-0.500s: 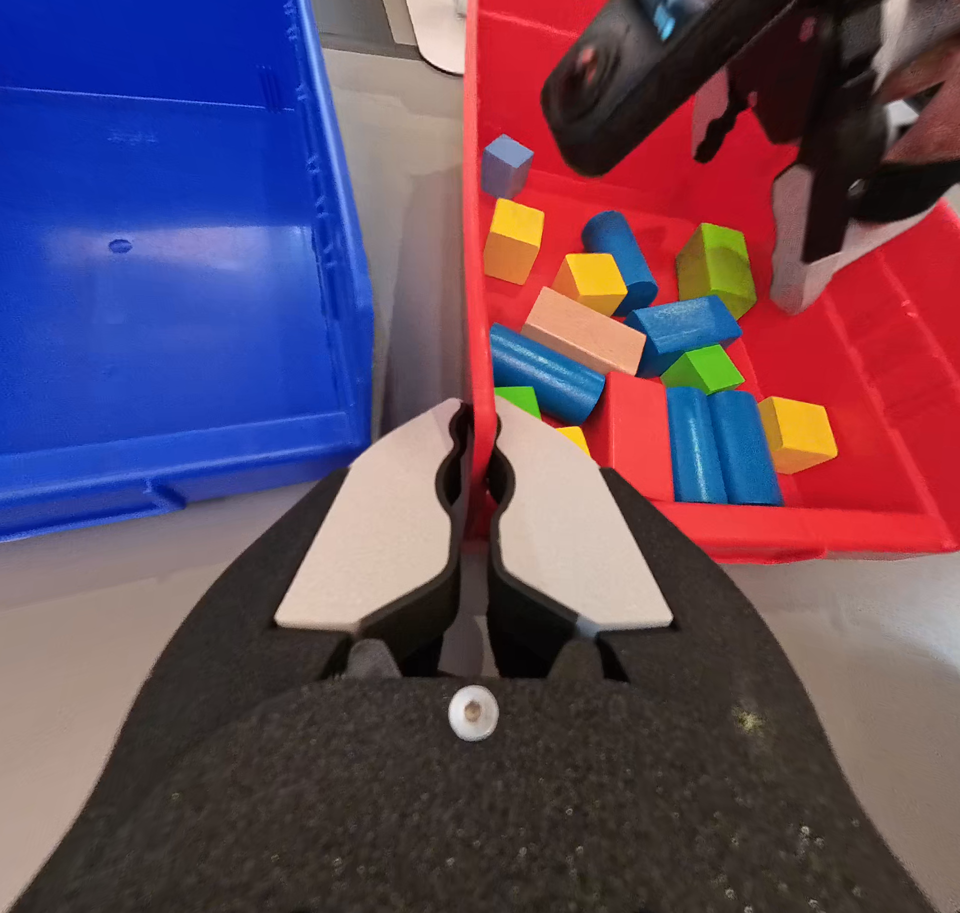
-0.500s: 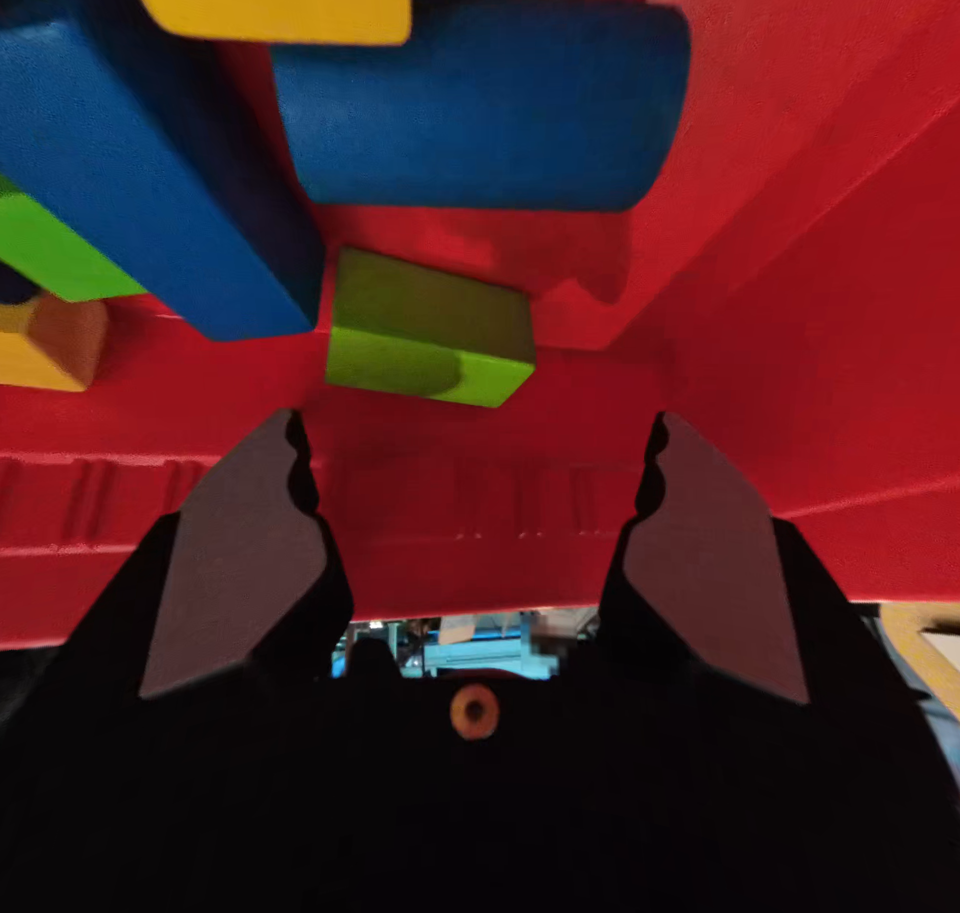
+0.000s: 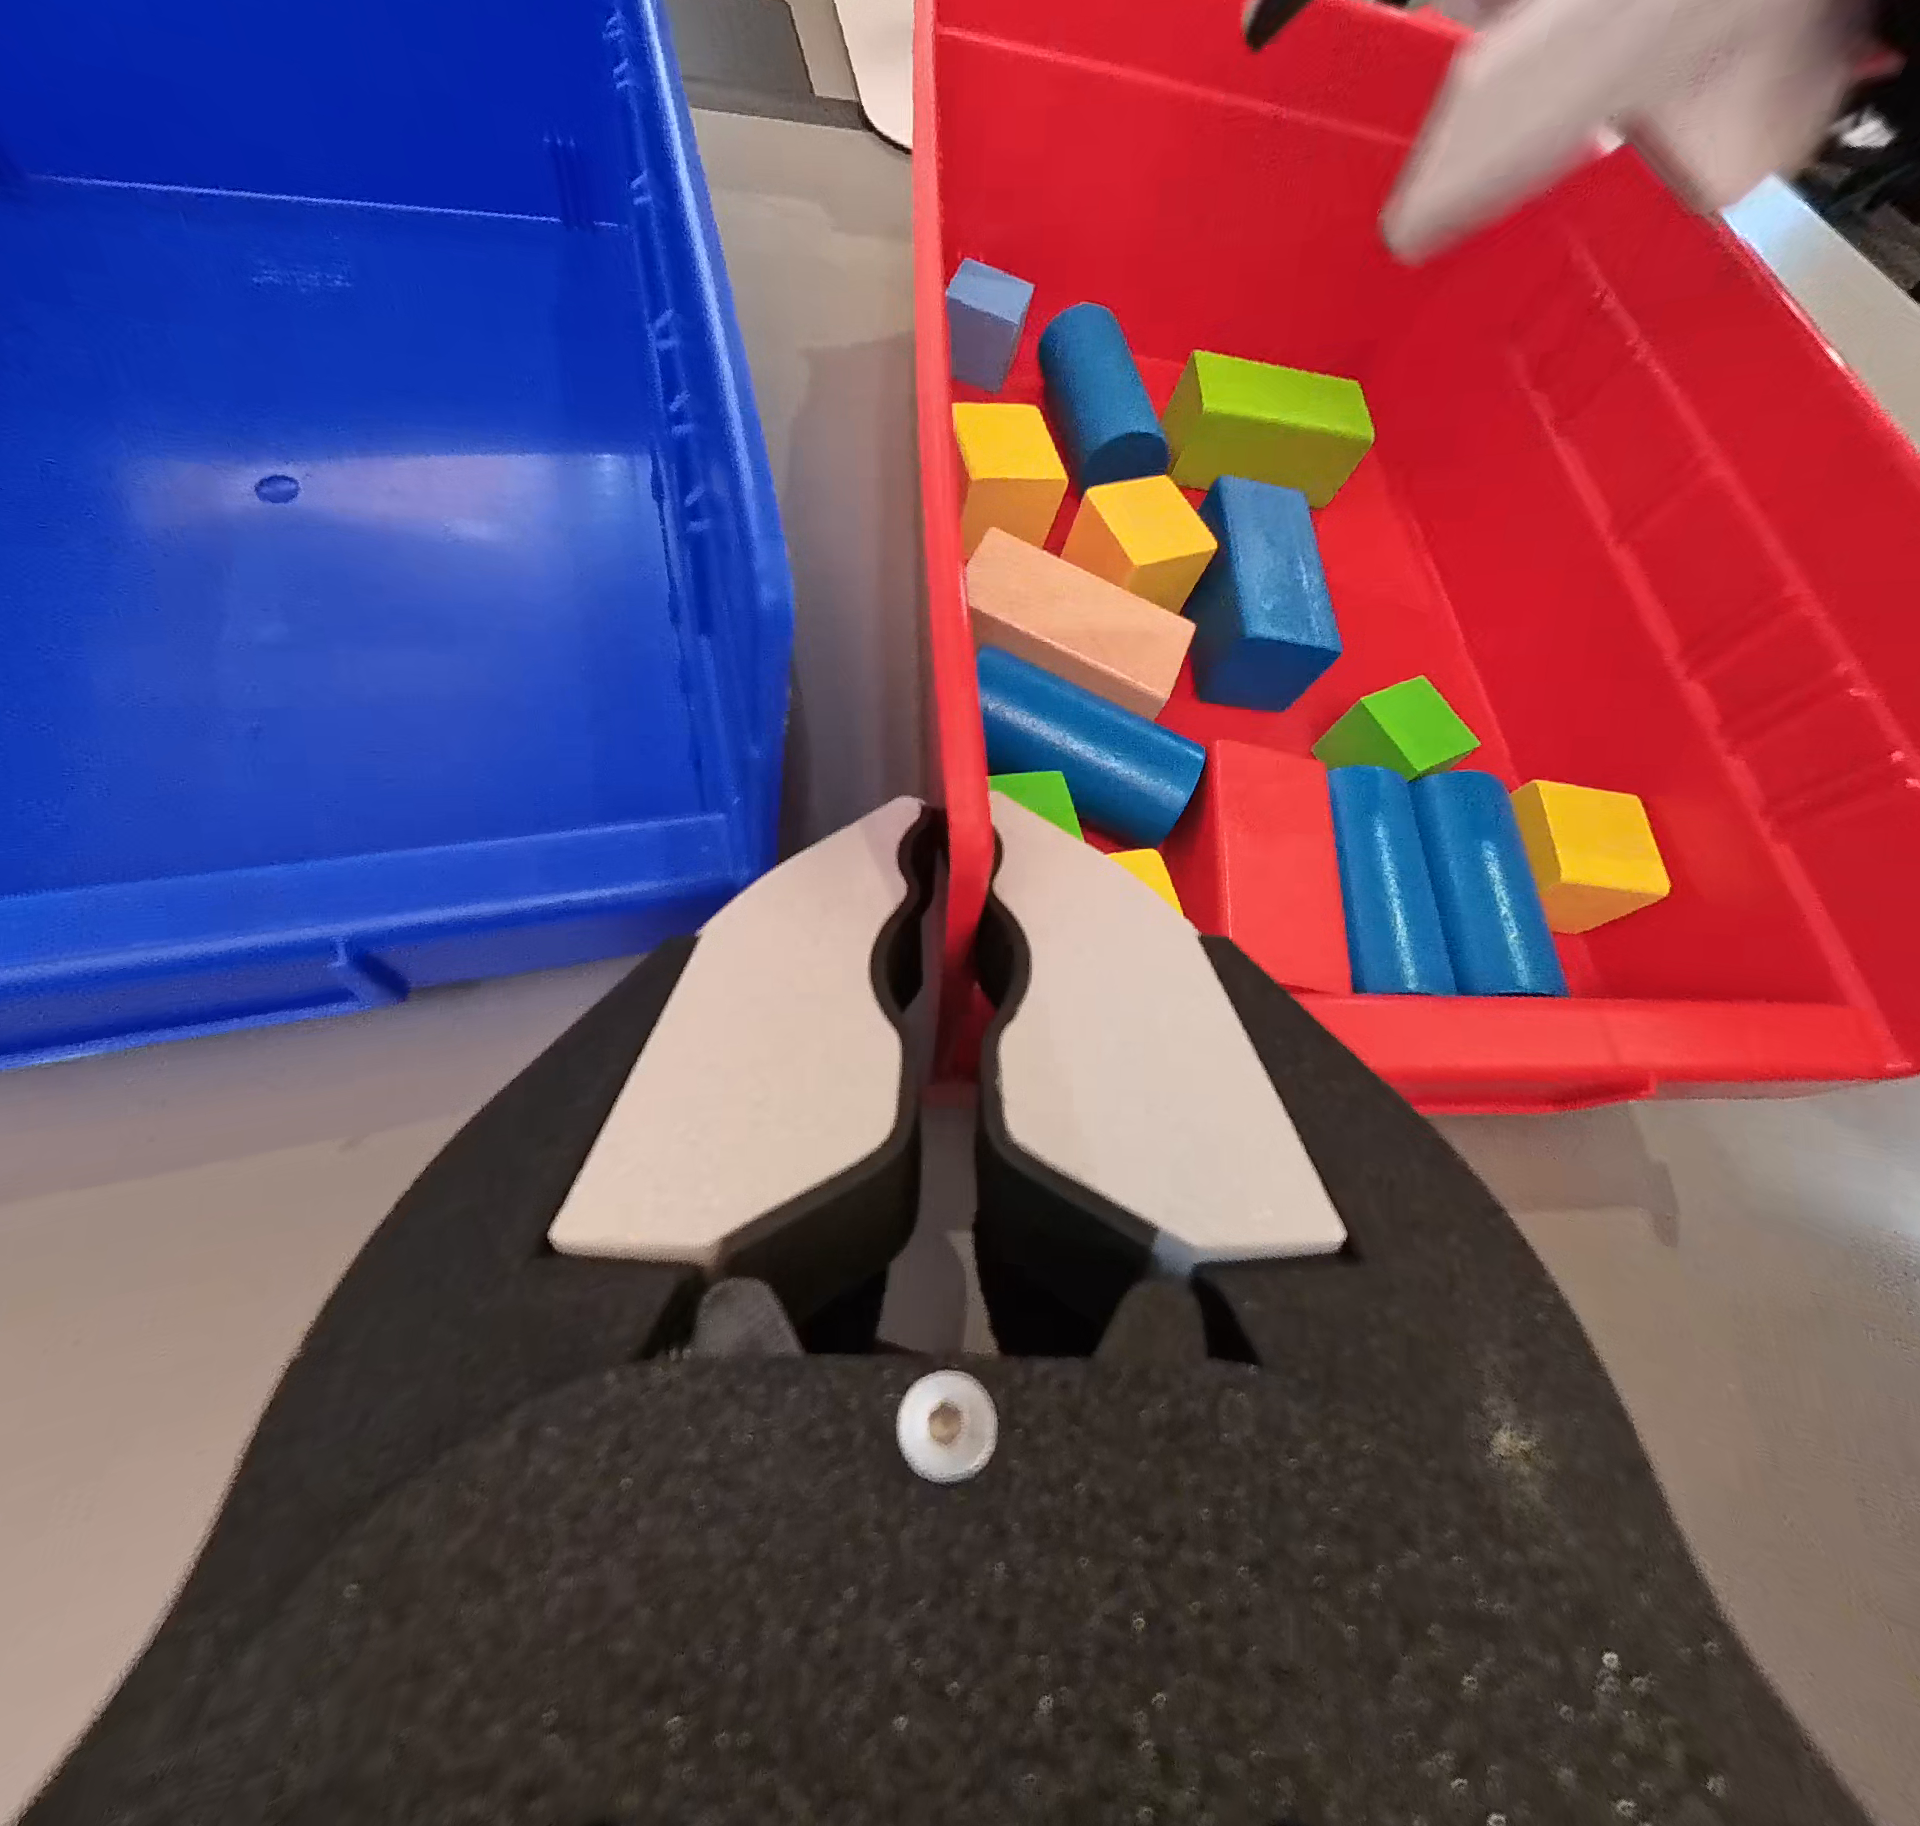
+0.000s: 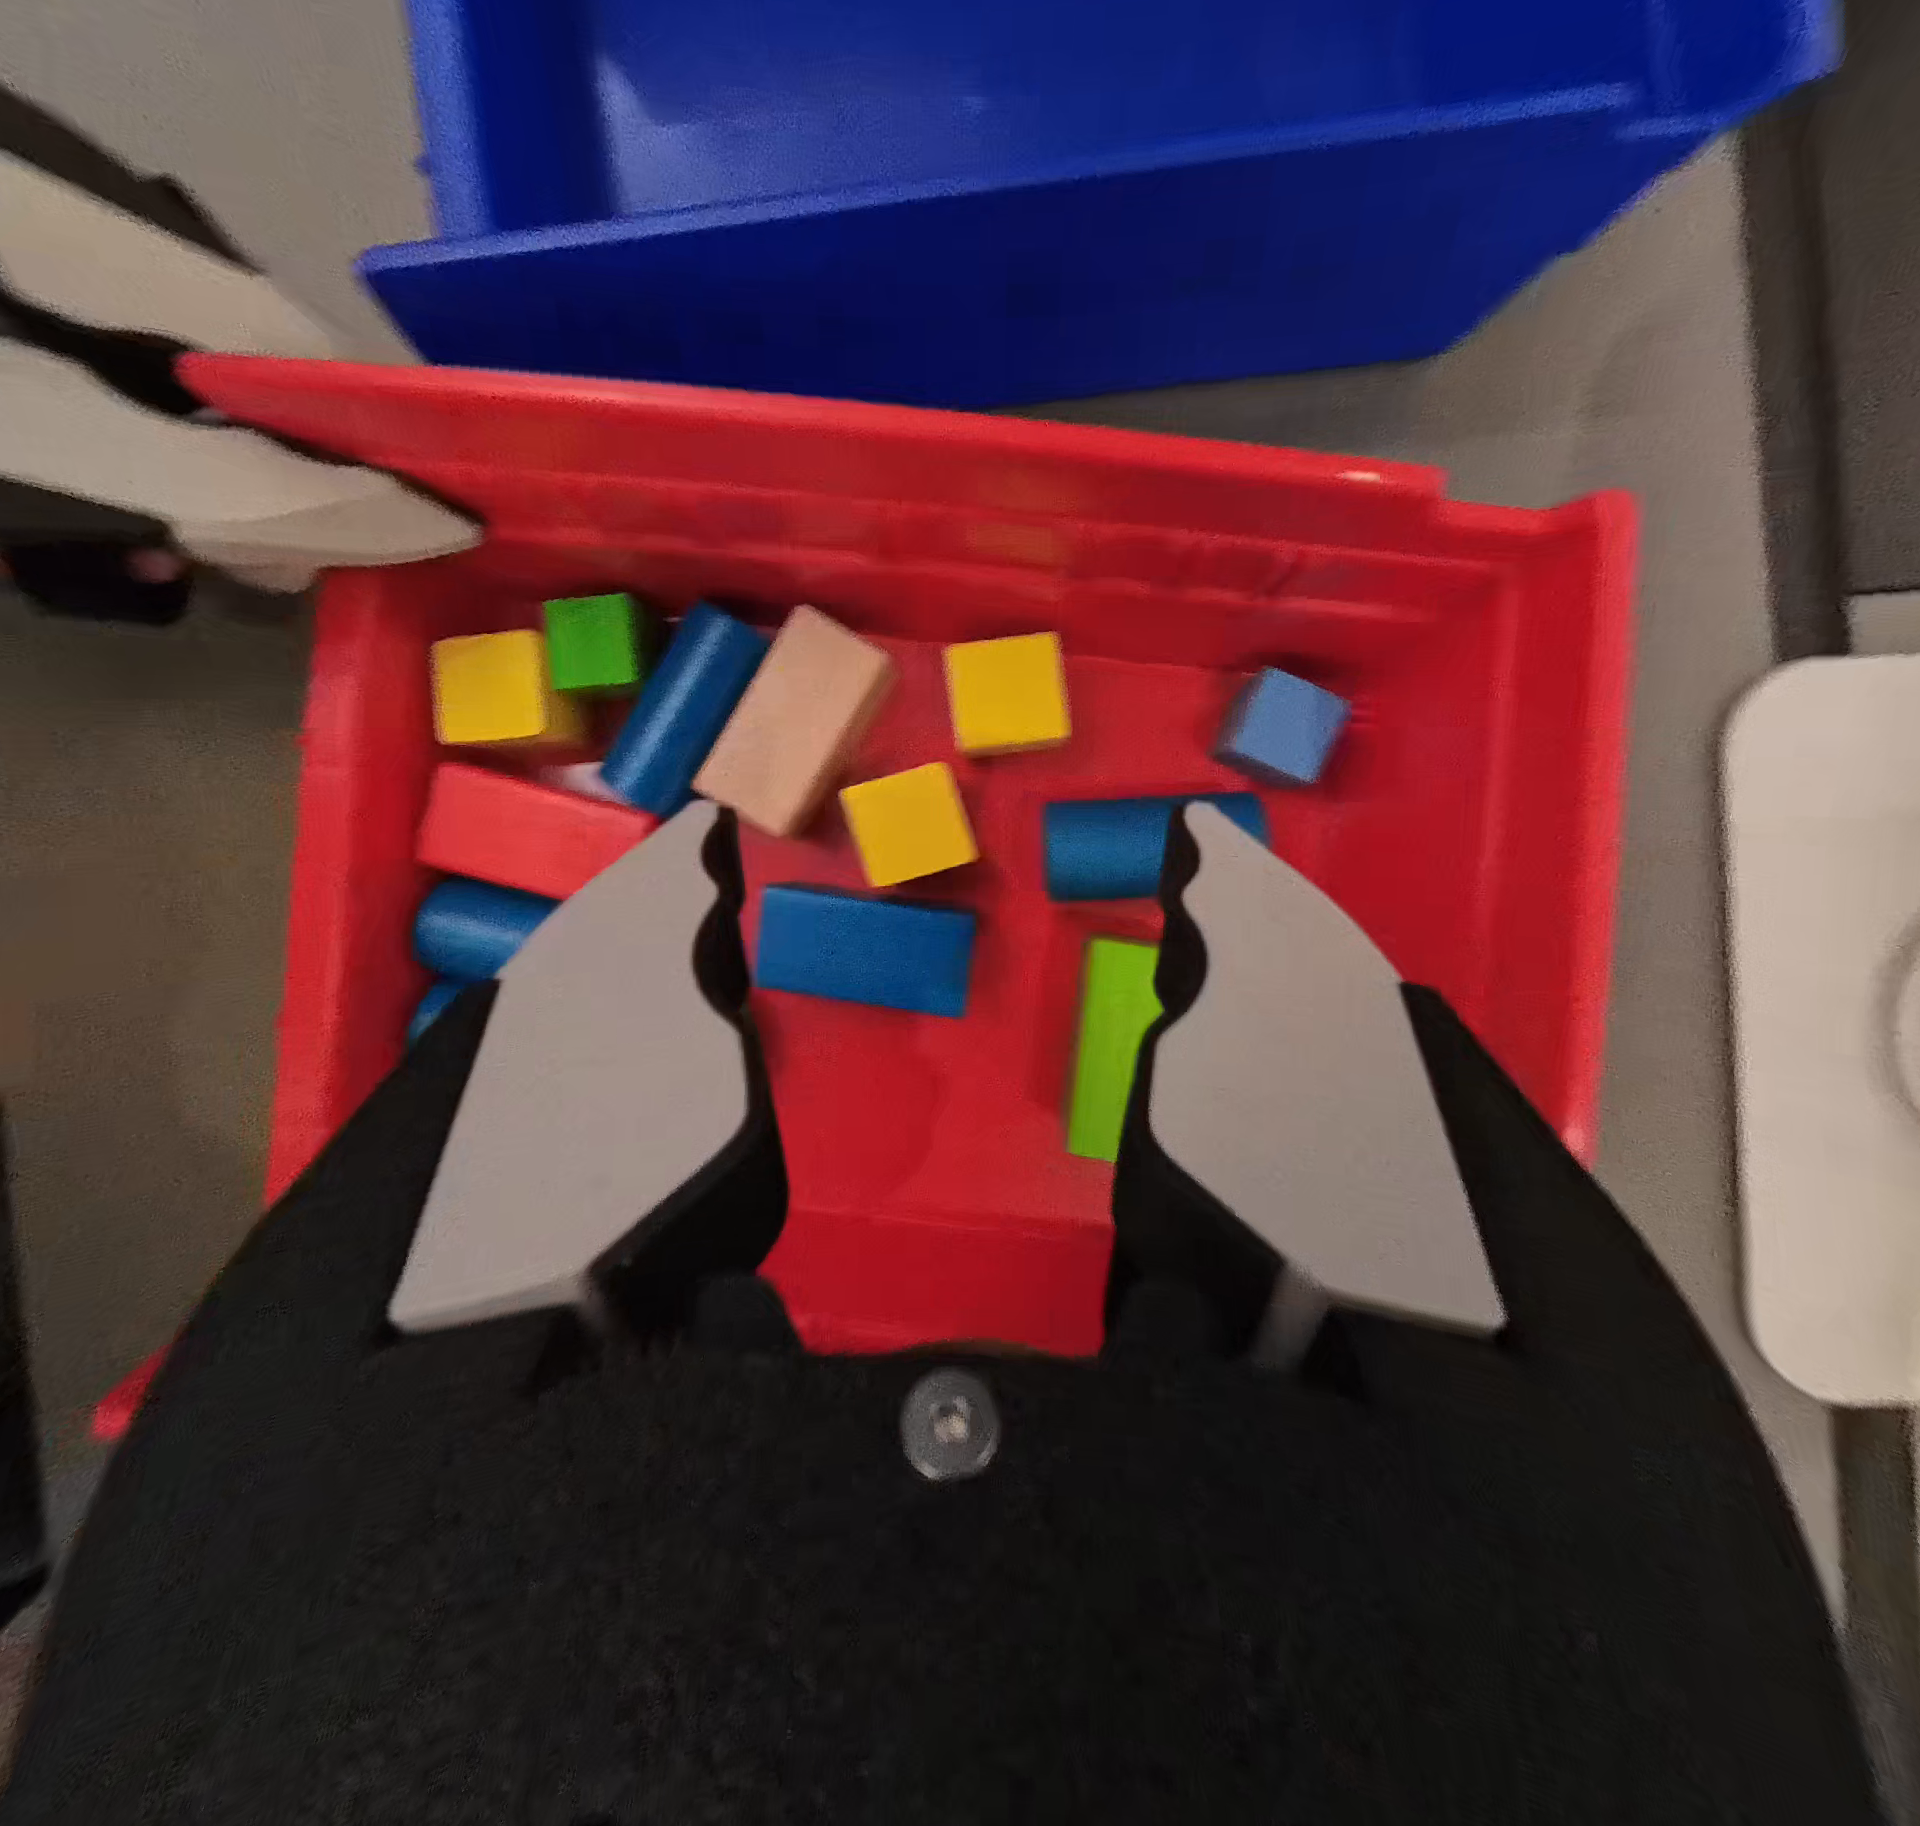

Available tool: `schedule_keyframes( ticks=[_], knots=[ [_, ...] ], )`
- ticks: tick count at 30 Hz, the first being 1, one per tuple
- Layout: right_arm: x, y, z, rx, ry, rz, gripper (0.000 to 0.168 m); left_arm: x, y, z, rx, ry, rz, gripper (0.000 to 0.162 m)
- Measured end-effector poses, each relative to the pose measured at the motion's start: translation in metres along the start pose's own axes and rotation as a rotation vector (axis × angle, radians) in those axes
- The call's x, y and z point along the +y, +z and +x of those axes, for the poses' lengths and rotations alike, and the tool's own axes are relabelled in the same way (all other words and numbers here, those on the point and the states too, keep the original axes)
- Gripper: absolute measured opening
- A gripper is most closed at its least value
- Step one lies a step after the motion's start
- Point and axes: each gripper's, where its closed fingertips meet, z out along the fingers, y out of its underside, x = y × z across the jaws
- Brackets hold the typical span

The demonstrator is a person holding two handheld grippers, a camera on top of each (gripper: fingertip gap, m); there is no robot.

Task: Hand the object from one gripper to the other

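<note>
My left gripper (image 3: 958,877) is clamped on the near wall of the red plastic bin (image 3: 1621,550); my right gripper (image 4: 951,831) hangs open above the painted wooden blocks (image 4: 862,950) inside. No block is held; a careless plunge could scatter them or tip the bin.

Bright even light; wide-angle edge bending; right wrist view motion-blurred.
</note>
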Motion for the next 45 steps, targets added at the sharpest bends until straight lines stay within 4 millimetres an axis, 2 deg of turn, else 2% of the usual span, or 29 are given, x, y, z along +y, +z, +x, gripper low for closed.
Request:
schedule_keyframes(
  ticks=[2, 3, 5, 7, 8, 9, 11, 12, 14, 15, 16, 17, 18, 19, 21, 22, 23, 24, 26, 27, 29, 30, 31, 34, 35, 37, 39, 41, 45],
  knots=[
    [0.012, 0.011, -0.042, -0.132, -0.07, -0.083, 0.083, 0.0, 0.0, 0.0, -0.003, 0.0, 0.0, 0.004],
    [0.024, 0.021, -0.054, -0.13, -0.145, -0.158, 0.083, 0.0, 0.0, 0.0, -0.003, 0.0, -0.001, 0.004],
    [0.052, 0.042, -0.063, -0.061, -0.37, -0.336, 0.102, 0.0, 0.0, 0.0, -0.002, -0.001, -0.001, 0.004],
    [0.073, 0.061, -0.069, -0.053, -0.506, -0.434, 0.101, 0.0, 0.0, 0.001, 0.0, 0.002, -0.002, 0.005],
    [0.069, 0.066, -0.07, -0.063, -0.517, -0.414, 0.108, 0.0, 0.0, 0.0, -0.004, 0.002, -0.002, 0.004],
    [0.068, 0.066, -0.067, -0.065, -0.542, -0.421, 0.106, 0.0, 0.0, 0.0, -0.001, 0.0, -0.003, 0.004],
    [0.074, 0.059, -0.05, -0.042, -0.596, -0.472, 0.09, 0.0, 0.0, 0.0, -0.005, 0.004, -0.005, 0.004],
    [0.083, 0.054, -0.03, 0.016, -0.643, -0.555, 0.087, 0.0, 0.0, 0.0, -0.009, 0.008, -0.006, 0.004],
    [0.106, 0.03, 0.047, 0.32, -0.697, -0.821, 0.091, 0.0, 0.0, 0.0, -0.003, 0.009, -0.002, 0.004],
    [0.107, 0.02, 0.072, 0.414, -0.635, -0.852, 0.083, 0.0, 0.0, 0.0, 0.0, 0.008, -0.002, 0.004],
    [0.109, 0.012, 0.078, 0.396, -0.543, -0.844, 0.073, 0.0, 0.0, 0.0, 0.002, 0.004, -0.002, 0.004],
    [0.102, 0.011, 0.075, 0.366, -0.466, -0.764, 0.072, 0.0, 0.0, 0.0, 0.003, 0.004, 0.0, 0.004],
    [0.09, 0.014, 0.06, 0.295, -0.41, -0.661, 0.074, 0.0, 0.0, 0.0, 0.003, 0.006, -0.001, 0.004],
    [0.074, 0.02, 0.032, 0.175, -0.393, -0.541, 0.073, 0.0, 0.0, 0.0, 0.003, 0.006, 0.001, 0.004],
    [0.043, 0.03, -0.046, -0.113, -0.471, -0.281, 0.071, 0.0, 0.0, 0.0, 0.005, 0.003, 0.0, 0.004],
    [0.036, 0.033, -0.083, -0.227, -0.533, -0.187, 0.075, 0.0, 0.0, 0.0, 0.006, 0.003, 0.0, 0.004],
    [0.035, 0.04, -0.106, -0.267, -0.606, -0.148, 0.077, 0.0, 0.0, 0.0, 0.006, 0.002, 0.0, 0.004],
    [0.042, 0.05, -0.117, -0.262, -0.676, -0.181, 0.076, 0.0, 0.0, 0.0, 0.006, 0.002, 0.0, 0.004],
    [0.058, 0.072, -0.119, -0.229, -0.754, -0.287, 0.081, 0.0, 0.0, 0.0, 0.004, 0.003, -0.002, 0.004],
    [0.059, 0.08, -0.121, -0.24, -0.774, -0.271, 0.073, 0.0, 0.0, 0.0, 0.004, 0.004, -0.002, 0.004],
    [0.073, 0.089, -0.112, -0.263, -0.773, -0.329, 0.073, 0.0, 0.0, 0.001, 0.002, 0.01, -0.001, 0.004],
    [0.078, 0.087, -0.1, -0.263, -0.753, -0.377, 0.069, 0.0, 0.0, 0.001, 0.001, 0.012, -0.003, 0.004],
    [0.083, 0.081, -0.082, -0.237, -0.757, -0.44, 0.055, 0.0, 0.0, 0.001, 0.002, 0.01, -0.003, 0.004],
    [0.114, 0.047, -0.005, -0.051, -0.776, -0.704, 0.086, 0.0, 0.0, -0.001, 0.002, 0.007, 0.0, 0.004],
    [0.116, 0.034, 0.01, -0.013, -0.737, -0.718, 0.069, 0.0, 0.0, 0.0, 0.0, 0.015, 0.001, 0.004],
    [0.106, 0.011, 0.033, 0.07, -0.688, -0.686, 0.066, 0.0, 0.0, 0.0, -0.008, 0.027, 0.0, 0.004],
    [0.086, -0.006, 0.038, 0.143, -0.677, -0.627, 0.067, 0.0, 0.0, 0.0, 0.001, 0.011, 0.0, 0.004],
    [0.061, -0.004, 0.015, 0.117, -0.673, -0.479, 0.063, 0.0, 0.0, 0.0, 0.001, 0.003, 0.002, 0.004],
    [0.027, 0.038, -0.082, -0.206, -0.596, -0.177, 0.065, 0.0, 0.001, 0.0, 0.005, -0.004, 0.002, 0.005]
  ],
)
